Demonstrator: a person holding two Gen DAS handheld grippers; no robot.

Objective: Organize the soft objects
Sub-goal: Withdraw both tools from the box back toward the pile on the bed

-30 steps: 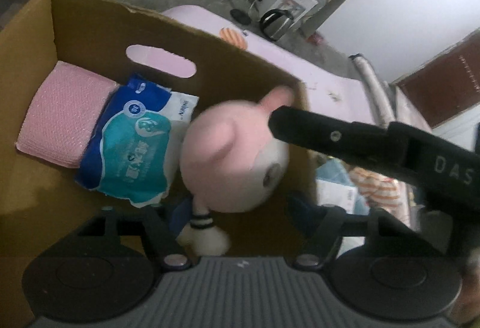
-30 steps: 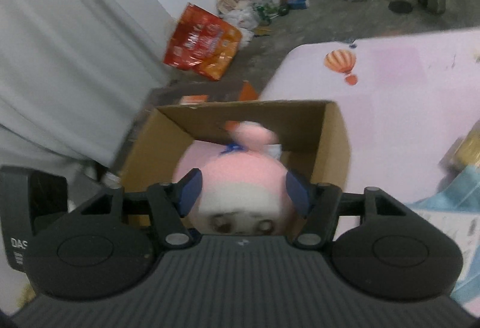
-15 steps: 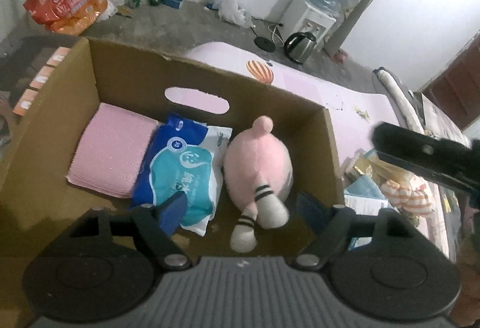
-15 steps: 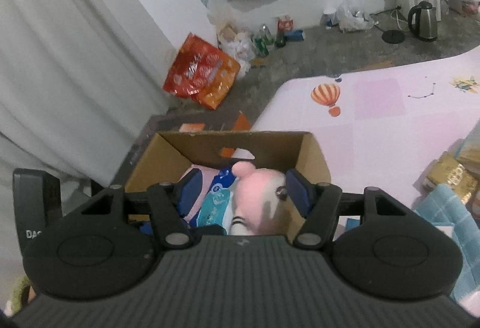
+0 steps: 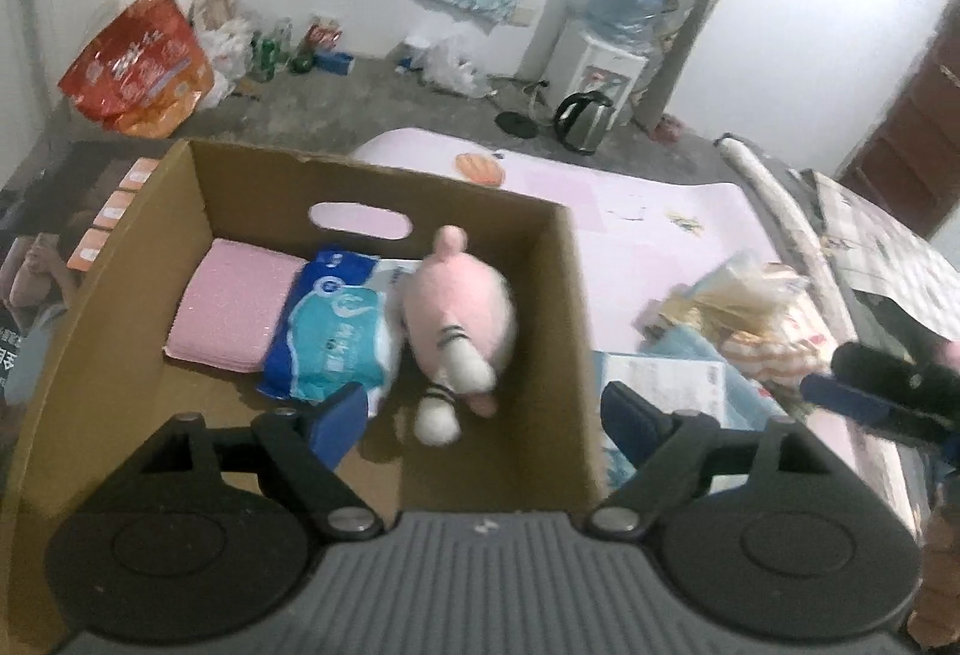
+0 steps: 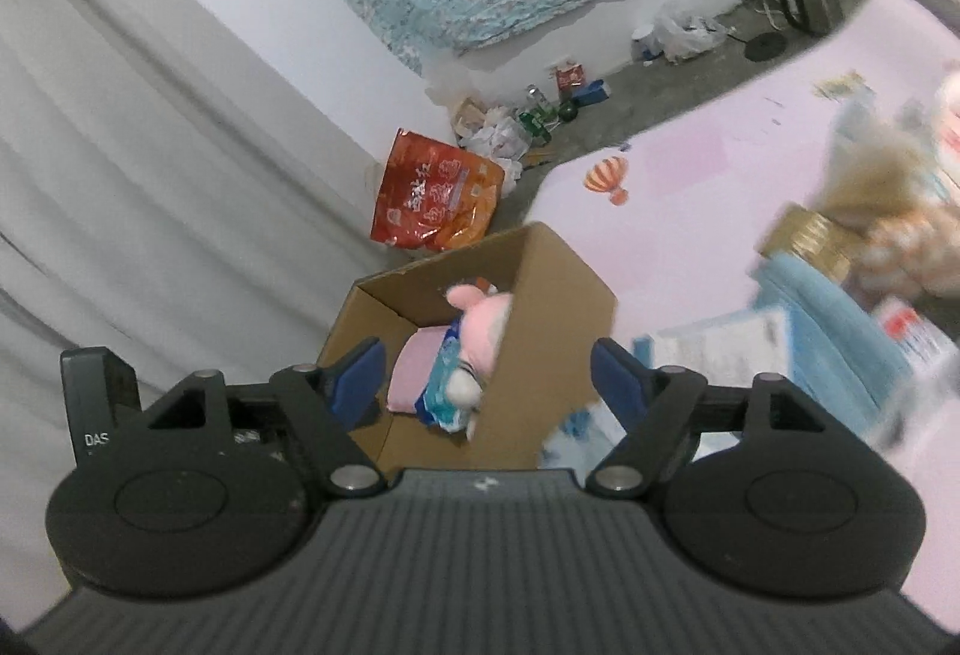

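Both grippers withdrew; only left view shows box handle-hole (image 5: 360, 221)

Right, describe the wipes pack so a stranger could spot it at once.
Find the cardboard box at the edge of the pink mat. Three things lie side by side in it; the wipes pack is the middle one, between the pink pad and the plush, the only blue, glossy, printed one.

I see a pink mat (image 5: 660, 199): cardboard box (image 5: 576, 307) centre-left of frame; blue towel (image 6: 840, 313) and packets (image 5: 750, 307) heaped at right.
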